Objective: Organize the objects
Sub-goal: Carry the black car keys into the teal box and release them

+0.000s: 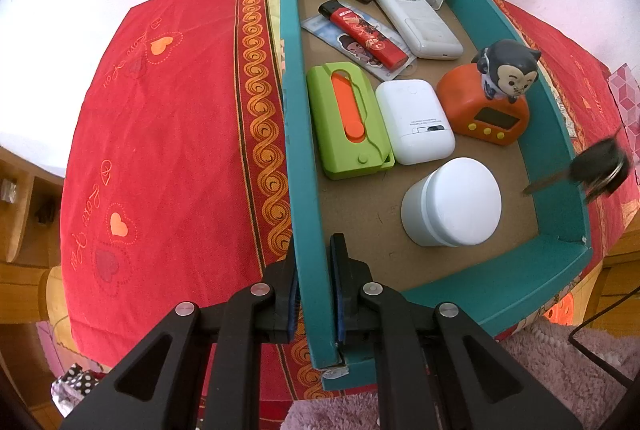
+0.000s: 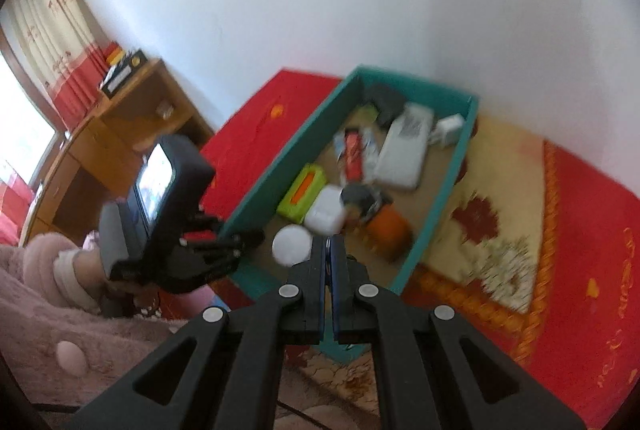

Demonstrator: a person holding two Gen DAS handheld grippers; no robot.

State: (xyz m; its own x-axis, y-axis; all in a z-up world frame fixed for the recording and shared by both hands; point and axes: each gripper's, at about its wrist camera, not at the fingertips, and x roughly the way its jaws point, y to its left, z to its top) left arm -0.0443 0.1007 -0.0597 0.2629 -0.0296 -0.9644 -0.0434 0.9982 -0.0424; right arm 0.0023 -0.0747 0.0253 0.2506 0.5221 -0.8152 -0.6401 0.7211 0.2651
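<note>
A teal box [image 1: 296,109] stands on a red cloth. My left gripper [image 1: 315,250] is shut on its near left wall, one finger outside and one inside. The box holds a white jar [image 1: 452,201], a green and orange case [image 1: 348,121], a white case [image 1: 414,121], an orange clock with a monkey figure [image 1: 484,109], a red lighter [image 1: 366,33] and a white remote [image 1: 416,13]. A blurred black key [image 1: 592,169] with a ring shows over the right wall; what carries it is hidden. My right gripper [image 2: 329,244] is shut above the box [image 2: 280,157], beside the jar [image 2: 292,244].
The red patterned cloth [image 1: 168,133] covers the table, which stands against a white wall. A wooden cabinet [image 2: 120,125] is at the left. A pink fluffy sleeve [image 2: 60,310] holds the left gripper [image 2: 240,242]. A black cable [image 1: 592,330] runs at the lower right.
</note>
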